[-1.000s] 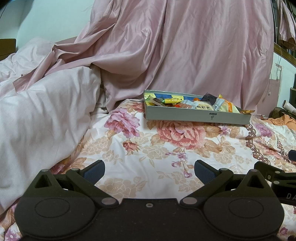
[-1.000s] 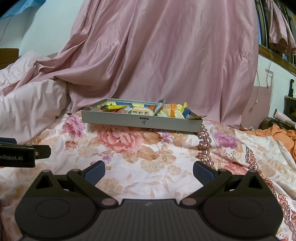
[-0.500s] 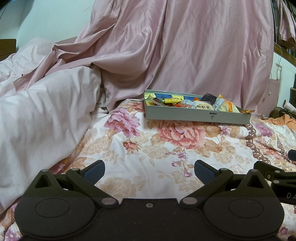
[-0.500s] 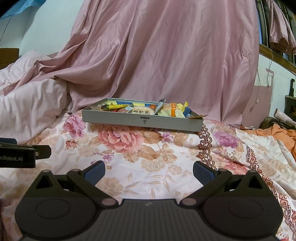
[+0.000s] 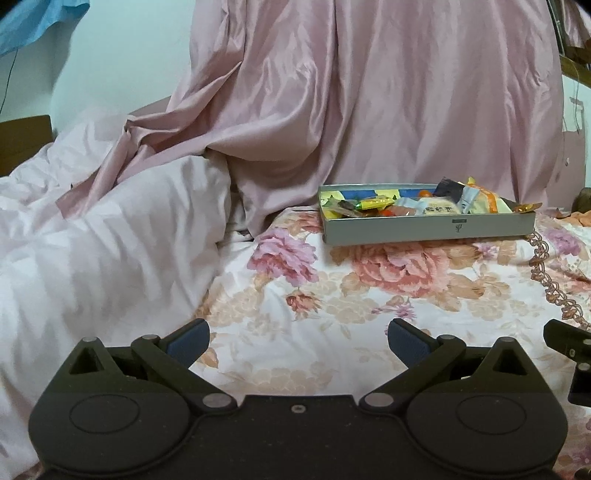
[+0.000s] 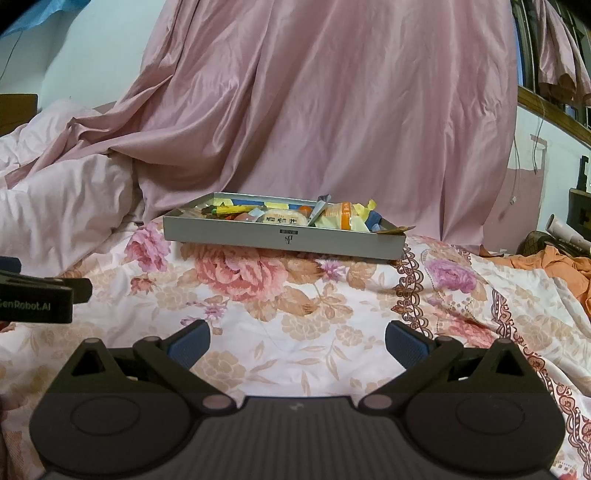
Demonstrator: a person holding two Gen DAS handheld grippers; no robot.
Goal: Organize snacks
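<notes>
While both my tools hang low over the flowered bedspread [image 6: 295,314], the fingers of my left tool [image 5: 297,338] stand wide apart with nothing between them, and so do those of my right tool [image 6: 297,338]. Against the pictures from a second and half a second ago, the one change is in my left view: the grey tray [image 5: 424,227] now sits further right and a little lower, and a blue cloth [image 5: 33,26] shows in the upper left corner, so that tool has tilted or shifted. My right view looks the same. The snacks [image 6: 288,216] lie heaped inside the tray [image 6: 280,236], mid-frame, well apart from both tools, with a gold wrapper [image 5: 524,207] hanging over its right rim. Whether they are sorted or merely piled, I cannot tell from here
</notes>
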